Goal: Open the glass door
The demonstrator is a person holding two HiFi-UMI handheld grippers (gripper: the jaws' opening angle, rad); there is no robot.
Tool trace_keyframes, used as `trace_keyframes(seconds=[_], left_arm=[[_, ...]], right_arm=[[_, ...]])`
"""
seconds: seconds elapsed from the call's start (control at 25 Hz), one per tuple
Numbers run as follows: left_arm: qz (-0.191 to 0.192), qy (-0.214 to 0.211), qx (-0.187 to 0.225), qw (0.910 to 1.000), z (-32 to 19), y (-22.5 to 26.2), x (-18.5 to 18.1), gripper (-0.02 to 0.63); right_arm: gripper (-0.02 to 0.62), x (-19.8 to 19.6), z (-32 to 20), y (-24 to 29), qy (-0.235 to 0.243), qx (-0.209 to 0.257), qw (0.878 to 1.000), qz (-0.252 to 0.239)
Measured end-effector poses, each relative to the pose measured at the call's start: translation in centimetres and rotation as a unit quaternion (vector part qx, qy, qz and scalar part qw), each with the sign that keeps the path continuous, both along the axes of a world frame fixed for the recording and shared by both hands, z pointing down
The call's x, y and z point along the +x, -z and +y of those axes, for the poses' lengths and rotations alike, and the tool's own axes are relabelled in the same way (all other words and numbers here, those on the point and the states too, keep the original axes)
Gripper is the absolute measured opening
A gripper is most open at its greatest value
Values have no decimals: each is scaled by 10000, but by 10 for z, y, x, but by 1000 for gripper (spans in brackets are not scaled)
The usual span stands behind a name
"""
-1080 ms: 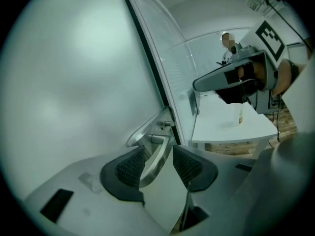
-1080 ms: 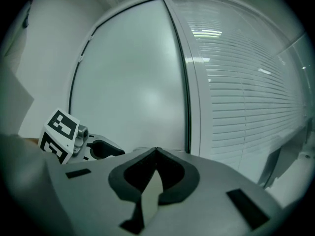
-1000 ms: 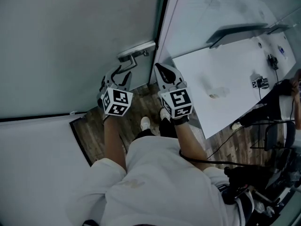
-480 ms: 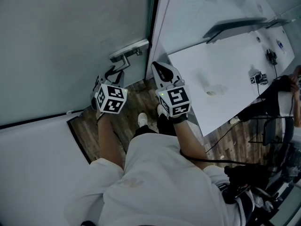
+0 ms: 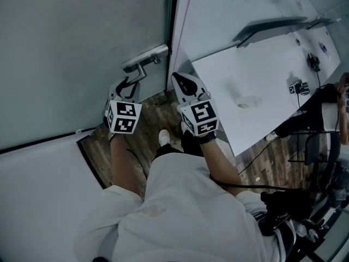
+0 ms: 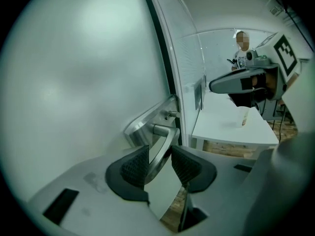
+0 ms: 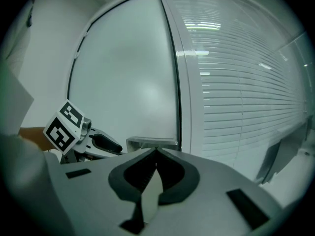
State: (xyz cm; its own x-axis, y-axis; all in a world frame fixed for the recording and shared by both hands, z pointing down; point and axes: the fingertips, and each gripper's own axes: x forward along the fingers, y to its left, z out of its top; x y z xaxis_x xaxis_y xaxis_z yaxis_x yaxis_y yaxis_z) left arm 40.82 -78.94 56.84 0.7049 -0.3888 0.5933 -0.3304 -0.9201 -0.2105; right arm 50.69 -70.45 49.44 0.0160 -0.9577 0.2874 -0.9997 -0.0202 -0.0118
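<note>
The frosted glass door has a metal lever handle by its right edge. My left gripper reaches up to it. In the left gripper view the lever lies between the jaws of my left gripper. They have just been closing: the left pad is against the lever and a gap shows at the right pad. My right gripper is shut on nothing, beside the door frame to the right of the handle. The right gripper view shows the right gripper just below the handle plate.
A glass partition with blinds stands right of the door. Behind it are a white table, a seated person, a chair and cables. My feet are on wooden floor. A white wall panel is at the lower left.
The left gripper has rolled a little and its jaws have narrowed around the lever. The right gripper has sunk slightly.
</note>
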Motion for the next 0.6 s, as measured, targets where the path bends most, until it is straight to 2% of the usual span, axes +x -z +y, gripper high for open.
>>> trace_keyframes(seconds=[0.28,0.44,0.6], left_arm=[[452,-35,-251,9987,-1,7,-1,140],[857,-31,-601,9945,-3,3,-2,140],[958,-51,-621,9934,-3,3,-2,137]], right_arm=[[3,5,7,-2,-51,-55,10000,32],[3,4,8,0,-65,-46,10000,50],[3,-2,7,0,-45,-46,10000,68]])
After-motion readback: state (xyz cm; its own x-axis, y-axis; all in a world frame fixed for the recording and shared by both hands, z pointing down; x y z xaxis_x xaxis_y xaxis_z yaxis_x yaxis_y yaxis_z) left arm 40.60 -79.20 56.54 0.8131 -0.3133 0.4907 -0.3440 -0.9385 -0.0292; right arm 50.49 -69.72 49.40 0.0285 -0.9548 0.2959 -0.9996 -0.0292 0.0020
